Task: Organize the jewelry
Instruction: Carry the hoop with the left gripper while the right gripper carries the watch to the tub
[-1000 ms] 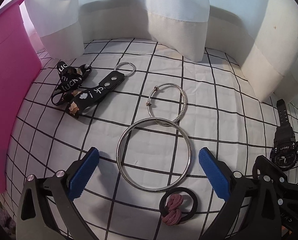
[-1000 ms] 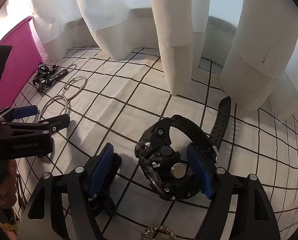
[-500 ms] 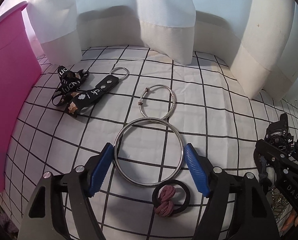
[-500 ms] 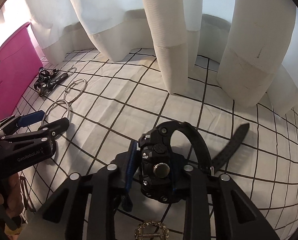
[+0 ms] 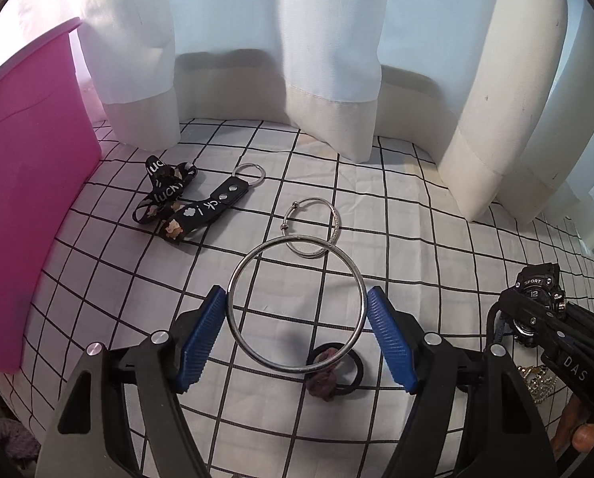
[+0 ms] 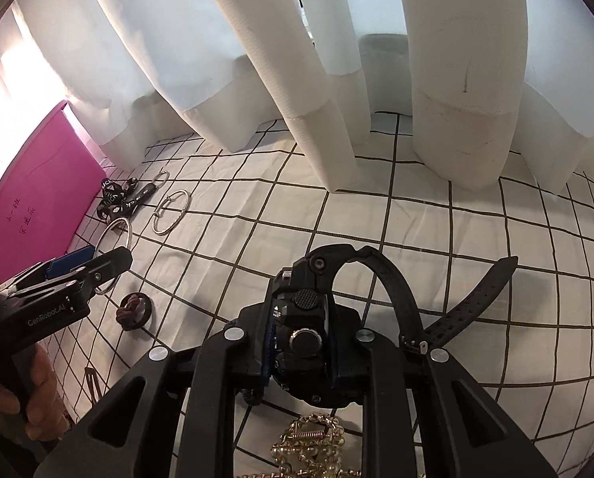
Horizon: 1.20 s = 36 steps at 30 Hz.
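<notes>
My left gripper (image 5: 297, 330) is shut on a large silver bangle (image 5: 297, 243), which hangs lifted above the checked cloth; the bangle also shows in the right wrist view (image 6: 115, 235). My right gripper (image 6: 302, 352) is shut on a black sport watch (image 6: 304, 330) and holds it off the cloth, its strap (image 6: 472, 298) trailing right. The watch (image 5: 536, 290) shows at the right in the left wrist view. A smaller silver bangle (image 5: 312, 231) lies on the cloth beyond the large one.
A black lanyard keychain (image 5: 185, 207) lies at back left beside a pink box (image 5: 22, 207). A black hair tie with a dusky pink knot (image 5: 332, 370) lies below the bangle. A gold pearl piece (image 6: 308, 450) lies near me. White curtains (image 5: 297, 59) hang behind.
My left gripper closed on the large bangle and lifted it. My right gripper closed on the watch and raised it off the cloth.
</notes>
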Each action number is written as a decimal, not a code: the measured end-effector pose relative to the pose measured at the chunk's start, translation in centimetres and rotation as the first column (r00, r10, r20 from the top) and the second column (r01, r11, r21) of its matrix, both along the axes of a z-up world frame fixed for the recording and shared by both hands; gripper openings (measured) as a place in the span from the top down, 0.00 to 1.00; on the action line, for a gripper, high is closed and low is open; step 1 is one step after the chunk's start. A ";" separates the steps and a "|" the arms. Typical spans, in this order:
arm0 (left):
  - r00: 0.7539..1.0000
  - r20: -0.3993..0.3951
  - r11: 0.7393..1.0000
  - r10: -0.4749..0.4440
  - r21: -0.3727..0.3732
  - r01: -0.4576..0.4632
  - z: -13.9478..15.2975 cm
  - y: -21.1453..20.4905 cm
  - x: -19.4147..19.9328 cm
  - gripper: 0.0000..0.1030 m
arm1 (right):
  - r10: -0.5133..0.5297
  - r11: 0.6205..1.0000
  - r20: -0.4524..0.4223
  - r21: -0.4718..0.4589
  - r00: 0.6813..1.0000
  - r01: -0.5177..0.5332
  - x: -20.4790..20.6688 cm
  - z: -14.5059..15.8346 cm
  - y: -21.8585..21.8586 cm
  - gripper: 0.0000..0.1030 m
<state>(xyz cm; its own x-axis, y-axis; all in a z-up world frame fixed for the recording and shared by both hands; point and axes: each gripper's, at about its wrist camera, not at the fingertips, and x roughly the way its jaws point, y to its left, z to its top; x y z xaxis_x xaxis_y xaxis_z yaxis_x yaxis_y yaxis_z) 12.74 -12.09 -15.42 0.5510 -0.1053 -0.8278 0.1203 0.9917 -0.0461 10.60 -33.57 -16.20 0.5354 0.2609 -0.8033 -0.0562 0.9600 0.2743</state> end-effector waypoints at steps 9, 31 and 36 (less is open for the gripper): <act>0.999 0.033 1.000 0.014 -0.026 -0.013 3.4 0.1 -2.1 0.32 | 0.021 1.000 0.084 0.016 0.996 -0.022 -0.9 4.3 -0.8 0.81; 0.926 0.229 0.954 0.301 -0.077 -0.291 15.5 8.4 -9.5 0.32 | 0.288 0.944 0.278 0.078 0.916 -0.321 -0.8 14.2 6.2 0.81; 0.888 0.288 0.933 0.358 -0.067 -0.354 18.6 12.5 -10.4 0.32 | 0.365 0.903 0.342 0.098 0.866 -0.419 0.9 17.4 11.4 0.81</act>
